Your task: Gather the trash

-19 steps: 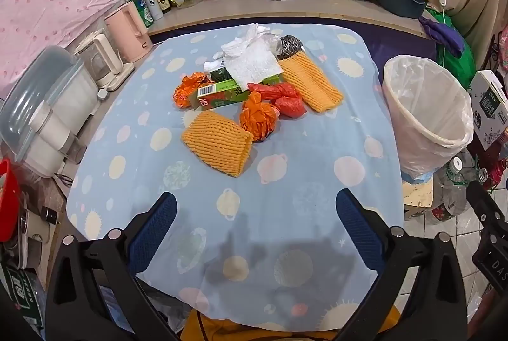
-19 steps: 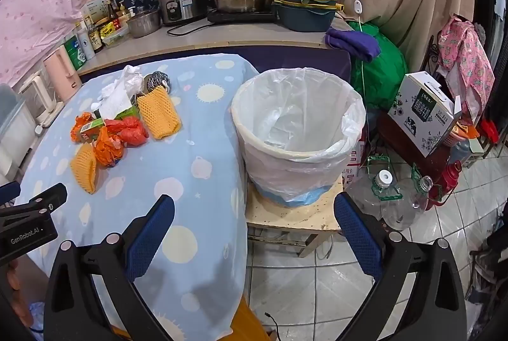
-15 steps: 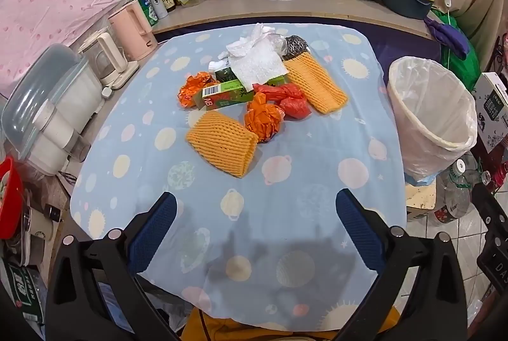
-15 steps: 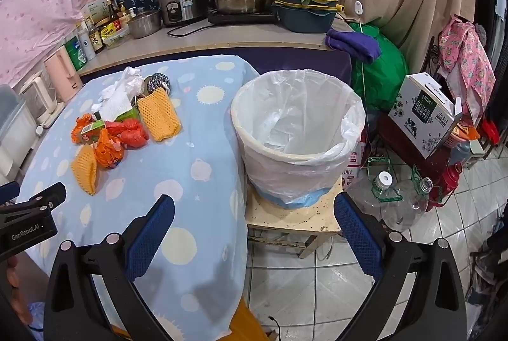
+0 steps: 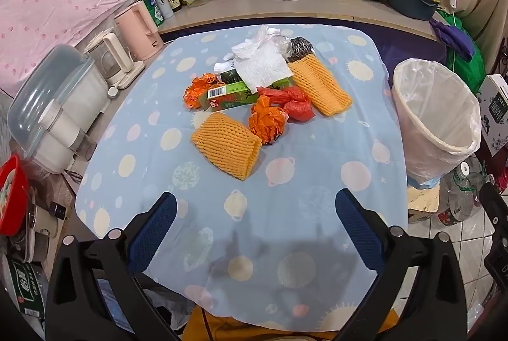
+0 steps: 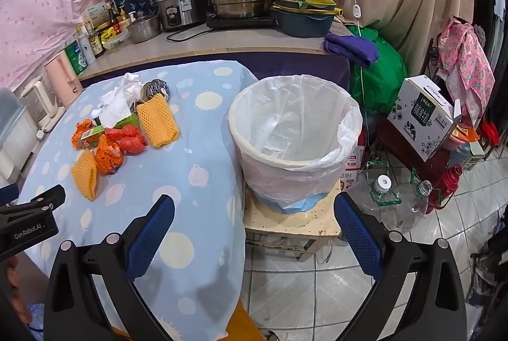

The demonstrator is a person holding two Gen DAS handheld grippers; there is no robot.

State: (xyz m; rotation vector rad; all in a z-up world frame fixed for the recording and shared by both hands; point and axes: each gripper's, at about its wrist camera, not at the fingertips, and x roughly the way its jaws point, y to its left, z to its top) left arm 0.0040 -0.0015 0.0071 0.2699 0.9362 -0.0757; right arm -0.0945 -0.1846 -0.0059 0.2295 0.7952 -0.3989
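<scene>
Both tongs, left (image 5: 254,226) "GenRobot.AI"-marked and right (image 6: 254,223), wide open, empty-jawed.

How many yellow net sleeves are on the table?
2. One yellow net sleeve lies nearest the grippers, beside the orange wrapper. The other sleeve lies farther back, next to the red bag. The pile might hide more.

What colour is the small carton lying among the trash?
Green, with a white barcode end; the small carton shows best in the left wrist view.
</scene>
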